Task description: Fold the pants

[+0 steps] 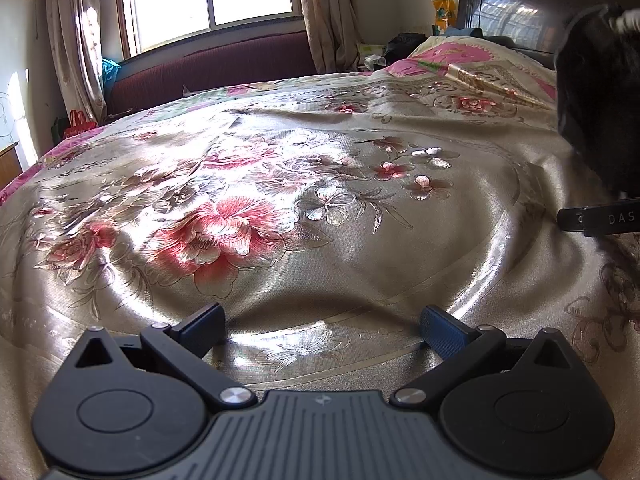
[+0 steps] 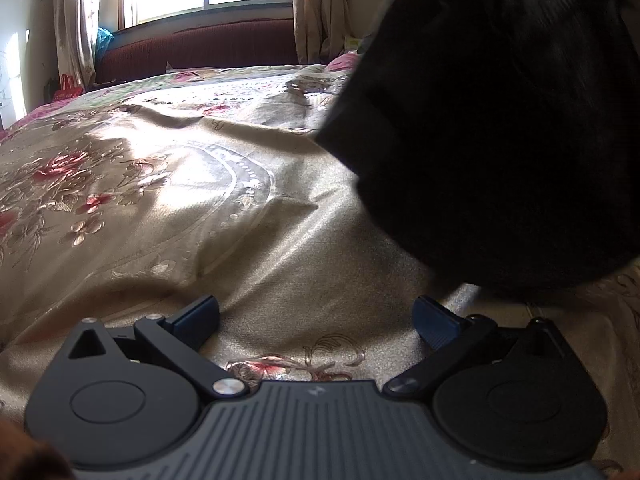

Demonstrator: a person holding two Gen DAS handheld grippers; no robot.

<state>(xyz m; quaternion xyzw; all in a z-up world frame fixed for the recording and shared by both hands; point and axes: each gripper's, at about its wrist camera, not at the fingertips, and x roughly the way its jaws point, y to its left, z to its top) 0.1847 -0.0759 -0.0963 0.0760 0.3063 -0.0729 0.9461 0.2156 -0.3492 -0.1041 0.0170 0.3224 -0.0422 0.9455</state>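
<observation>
Both grippers sat low over the bedspread (image 1: 320,208), empty. Left gripper (image 1: 322,322): fingers spread wide, nothing btwn them. Right gripper (image 2: 316,316): same, released, only bedspread under the gap.

Pants (image 2: 500,120) were a black mass filling the upper right of the right wrist view, very close to the lens, just beyond the right finger; in the left wrist view they showed at the far right edge, w/ the other gripper's finger poking out below. Whether they hung in the air or lay heaped on the bed, couldn't tell.

Handling, prob.: soft, limp, thick-ish dark fabric, light, no stiffness, will sag and bunch; satin bedspread looks slick, so cloth may slide when dragged. Best hold likely at waistband or hem corners, one per gripper, but neither edge was identifiable.

Orientation & long axis: couldn't tell. No legs, waistband or seams readable, just dark bulk w/ one straight-ish lower-left edge.
</observation>
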